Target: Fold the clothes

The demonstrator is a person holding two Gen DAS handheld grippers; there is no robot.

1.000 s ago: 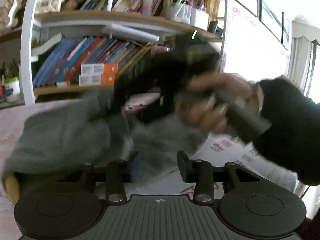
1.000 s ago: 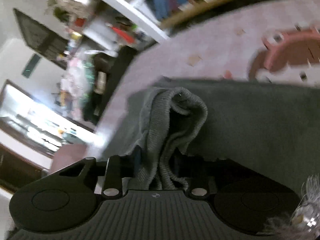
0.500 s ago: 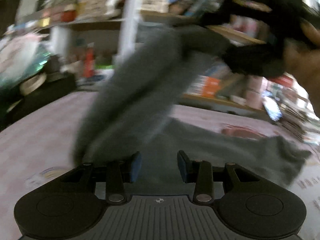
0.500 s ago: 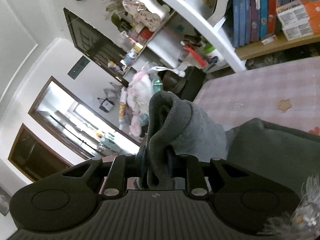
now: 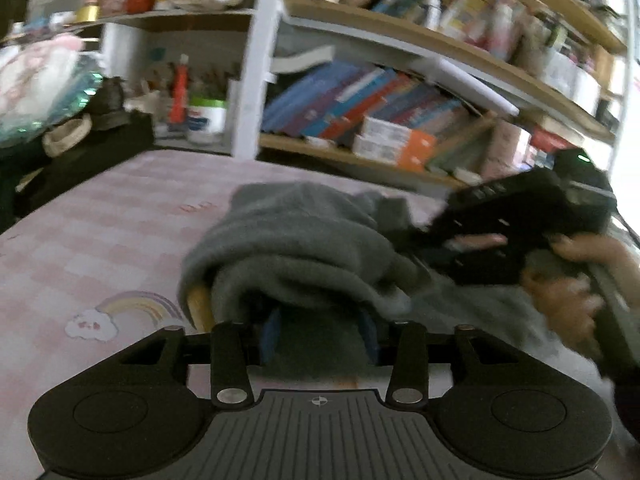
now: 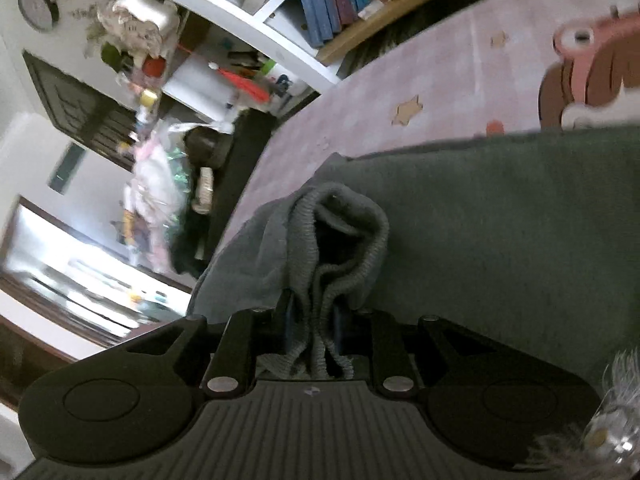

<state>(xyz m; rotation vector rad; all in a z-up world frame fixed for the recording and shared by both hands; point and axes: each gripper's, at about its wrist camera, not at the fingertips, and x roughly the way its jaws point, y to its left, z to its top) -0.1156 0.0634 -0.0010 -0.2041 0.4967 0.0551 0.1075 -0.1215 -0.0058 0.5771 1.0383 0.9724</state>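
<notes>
A grey knit garment (image 5: 296, 240) lies doubled over in a heap on the pink checked cover (image 5: 100, 232). My left gripper (image 5: 319, 330) is open right in front of it. Its blue fingertips (image 5: 267, 336) sit under the overhanging fold, with grey cloth showing in the gap. A yellow patch (image 5: 200, 304) shows at the fold's left edge. To the right, a person's hand (image 5: 568, 284) holds my right gripper (image 5: 516, 220) low over the cloth. In the right wrist view my right gripper (image 6: 314, 322) is shut on the garment's bunched ribbed hem (image 6: 340, 232), above the flat grey body (image 6: 500, 220).
A white bookshelf (image 5: 256, 64) full of books (image 5: 360, 120) and bottles stands behind the surface. A rainbow print (image 5: 136, 308) marks the cover near my left gripper. A cartoon print (image 6: 588, 76) lies beyond the garment. Dark furniture with clutter (image 5: 80, 136) borders the left edge.
The right gripper lifted the held hem high, then brought it down onto the garment. The cloth that hung in the air now lies folded in front of my left fingers.
</notes>
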